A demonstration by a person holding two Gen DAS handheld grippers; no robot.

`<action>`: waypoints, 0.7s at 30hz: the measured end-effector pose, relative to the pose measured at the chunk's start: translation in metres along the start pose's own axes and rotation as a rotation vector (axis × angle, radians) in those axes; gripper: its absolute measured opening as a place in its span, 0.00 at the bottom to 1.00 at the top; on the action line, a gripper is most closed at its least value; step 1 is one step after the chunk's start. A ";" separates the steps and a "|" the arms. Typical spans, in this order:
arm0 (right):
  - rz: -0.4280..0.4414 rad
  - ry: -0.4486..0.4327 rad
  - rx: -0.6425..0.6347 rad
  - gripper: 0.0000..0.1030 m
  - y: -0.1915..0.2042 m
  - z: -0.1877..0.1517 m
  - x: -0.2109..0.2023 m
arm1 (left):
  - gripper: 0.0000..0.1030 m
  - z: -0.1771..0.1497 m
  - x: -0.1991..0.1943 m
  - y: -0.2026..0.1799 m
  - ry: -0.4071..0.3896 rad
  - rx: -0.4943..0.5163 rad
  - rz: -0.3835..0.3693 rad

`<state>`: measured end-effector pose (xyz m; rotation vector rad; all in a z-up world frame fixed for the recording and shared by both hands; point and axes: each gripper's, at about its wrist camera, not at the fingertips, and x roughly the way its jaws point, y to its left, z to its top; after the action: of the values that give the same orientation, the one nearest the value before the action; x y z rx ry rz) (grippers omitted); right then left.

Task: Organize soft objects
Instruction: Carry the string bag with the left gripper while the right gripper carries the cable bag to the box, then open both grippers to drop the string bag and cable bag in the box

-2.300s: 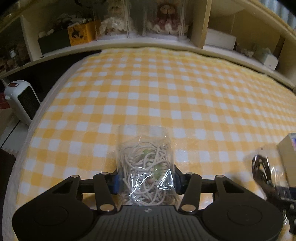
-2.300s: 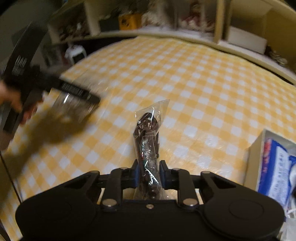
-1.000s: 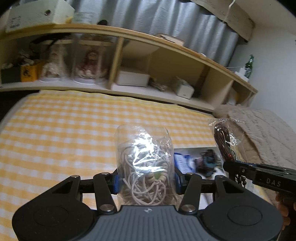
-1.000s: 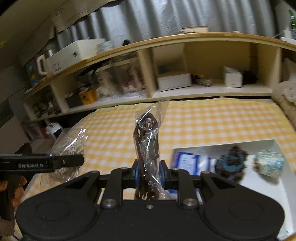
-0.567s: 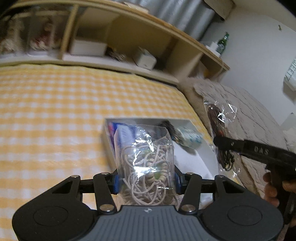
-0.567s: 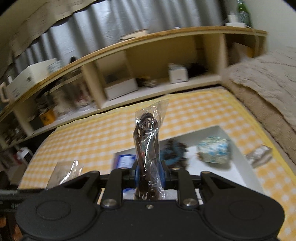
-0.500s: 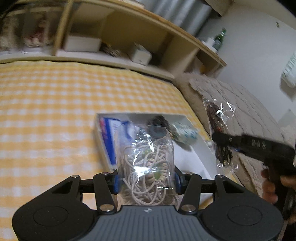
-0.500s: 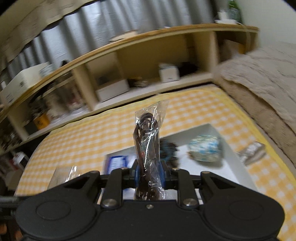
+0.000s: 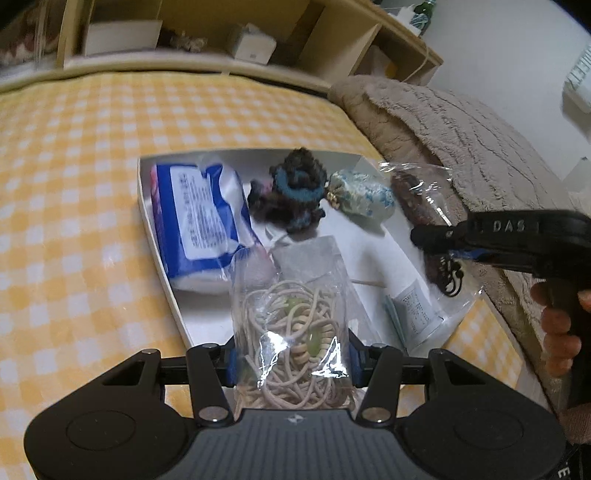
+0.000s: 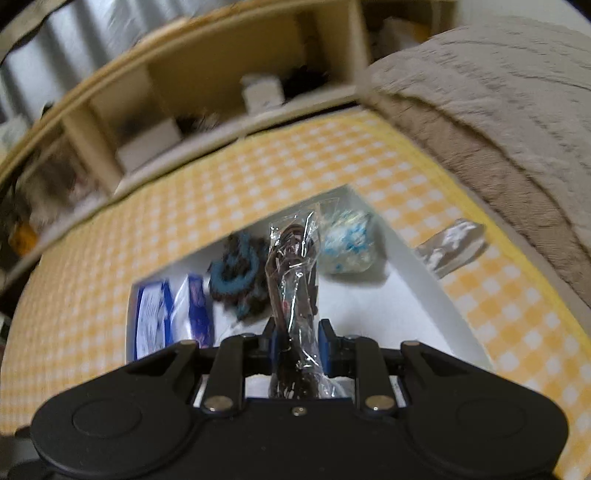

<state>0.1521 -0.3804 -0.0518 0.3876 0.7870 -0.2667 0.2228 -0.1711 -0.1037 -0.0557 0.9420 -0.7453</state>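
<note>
My left gripper (image 9: 291, 363) is shut on a clear bag of beige hair ties (image 9: 291, 332) and holds it above the near end of a white box (image 9: 159, 251). My right gripper (image 10: 297, 345) is shut on a clear bag of dark brown hair ties (image 10: 293, 273); in the left wrist view that bag (image 9: 424, 206) hangs over the box's right side. The box (image 10: 436, 295) holds a blue tissue pack (image 9: 195, 218), a dark blue scrunchie (image 9: 291, 192) and a blue-white pouch (image 9: 362, 194).
The box lies on a yellow checked bedspread (image 9: 74, 166). A beige blanket (image 9: 461, 125) is heaped to the right. A small clear packet (image 10: 450, 247) lies on the bedspread beside the box. Wooden shelves (image 9: 184, 33) with boxes run along the back.
Both grippers have swung right and tilted down, from the open bedspread to above the white box. Each keeps hold of its bag.
</note>
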 end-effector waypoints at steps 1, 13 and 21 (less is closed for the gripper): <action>0.003 0.018 -0.022 0.22 0.003 0.000 0.004 | 0.51 0.000 0.003 0.002 0.007 -0.011 -0.006; -0.107 0.128 -0.070 0.51 0.000 -0.004 0.039 | 0.70 0.004 0.014 0.004 0.003 -0.001 -0.019; -0.099 0.125 -0.064 0.51 -0.002 -0.003 0.037 | 0.20 0.013 -0.003 0.000 -0.004 0.012 -0.032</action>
<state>0.1742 -0.3839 -0.0813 0.3072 0.9371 -0.3107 0.2313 -0.1733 -0.0936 -0.0613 0.9347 -0.7798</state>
